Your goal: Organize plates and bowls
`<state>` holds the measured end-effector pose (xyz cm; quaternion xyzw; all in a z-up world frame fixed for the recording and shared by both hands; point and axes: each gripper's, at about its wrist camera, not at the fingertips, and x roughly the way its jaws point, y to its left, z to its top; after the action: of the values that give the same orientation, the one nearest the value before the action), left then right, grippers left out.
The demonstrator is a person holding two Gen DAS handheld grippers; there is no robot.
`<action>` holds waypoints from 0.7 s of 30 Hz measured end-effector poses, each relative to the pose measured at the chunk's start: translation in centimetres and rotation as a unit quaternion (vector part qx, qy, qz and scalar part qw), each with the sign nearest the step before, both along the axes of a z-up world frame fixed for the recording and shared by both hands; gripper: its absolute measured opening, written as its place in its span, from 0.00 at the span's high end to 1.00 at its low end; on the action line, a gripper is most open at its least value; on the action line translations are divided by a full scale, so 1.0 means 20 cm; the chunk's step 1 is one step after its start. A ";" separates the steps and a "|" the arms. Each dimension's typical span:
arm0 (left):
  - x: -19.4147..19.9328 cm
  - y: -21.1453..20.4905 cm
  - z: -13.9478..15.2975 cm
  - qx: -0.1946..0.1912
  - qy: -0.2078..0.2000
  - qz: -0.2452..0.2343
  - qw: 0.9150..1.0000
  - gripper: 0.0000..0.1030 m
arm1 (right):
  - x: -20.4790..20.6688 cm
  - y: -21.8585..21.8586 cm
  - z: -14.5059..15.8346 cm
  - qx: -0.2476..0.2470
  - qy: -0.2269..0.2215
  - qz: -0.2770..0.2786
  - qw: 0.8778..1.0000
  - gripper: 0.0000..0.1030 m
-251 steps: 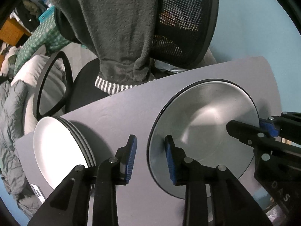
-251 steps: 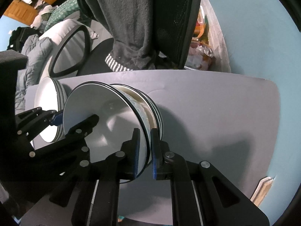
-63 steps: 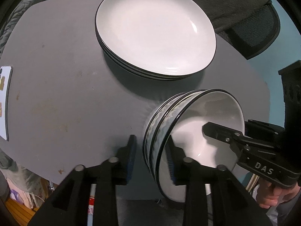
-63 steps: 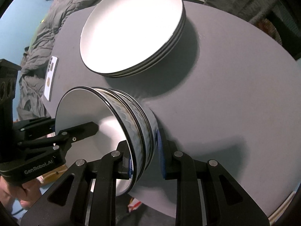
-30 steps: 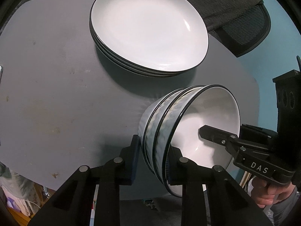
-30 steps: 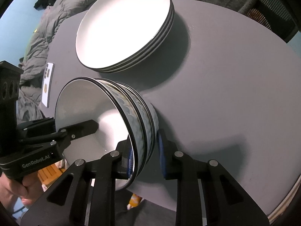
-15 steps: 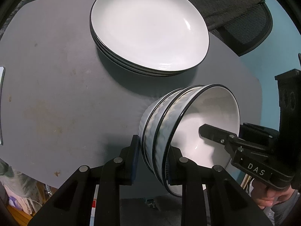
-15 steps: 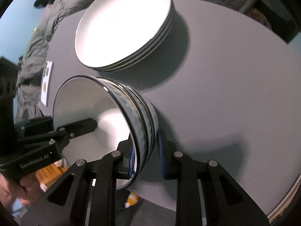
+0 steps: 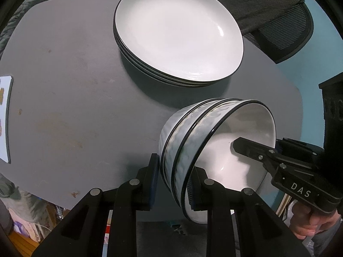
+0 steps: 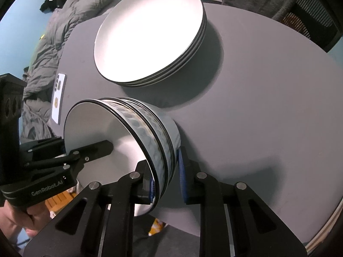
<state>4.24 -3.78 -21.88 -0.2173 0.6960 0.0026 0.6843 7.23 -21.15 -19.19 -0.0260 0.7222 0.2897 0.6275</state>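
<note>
Grey table (image 9: 64,98), plates (image 9: 178,34) stacked behind, and both my left gripper (image 9: 173,182) and right gripper (image 10: 166,175) clamp the nested bowls (image 9: 193,137).

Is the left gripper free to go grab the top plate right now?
Probably not: the left gripper is clamped on the stacked bowls, shared with the right gripper. The plate stack itself sits uncovered.

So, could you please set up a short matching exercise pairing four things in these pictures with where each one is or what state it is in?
Things:
1. plate stack
2. bowl stack
3. white card
4. grey garment

Places or states:
A. draped over the chair
B. lying flat at the table's edge
C. gripped at the rim by both tongs
D. resting untouched on the table

Pairs: 1-D, 2-C, 3-B, 4-A
</note>
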 end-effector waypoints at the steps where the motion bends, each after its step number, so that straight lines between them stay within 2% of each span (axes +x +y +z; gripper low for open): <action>1: 0.00 0.00 0.01 0.001 -0.003 -0.001 1.000 0.78 | 0.00 -0.01 0.00 0.002 0.001 -0.002 1.000 0.82; 11: 0.04 -0.02 0.16 -0.001 -0.025 0.001 1.000 0.78 | 0.06 -0.03 0.14 0.012 -0.013 -0.012 1.000 0.83; 21: 0.23 0.04 0.31 0.012 -0.053 -0.001 0.998 0.78 | 0.21 0.06 0.30 0.028 -0.037 -0.019 0.999 0.83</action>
<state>8.79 -2.89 -15.61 -0.2077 0.6587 -0.0013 0.7231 11.37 -19.94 -13.16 -0.0049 0.6907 0.2966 0.6596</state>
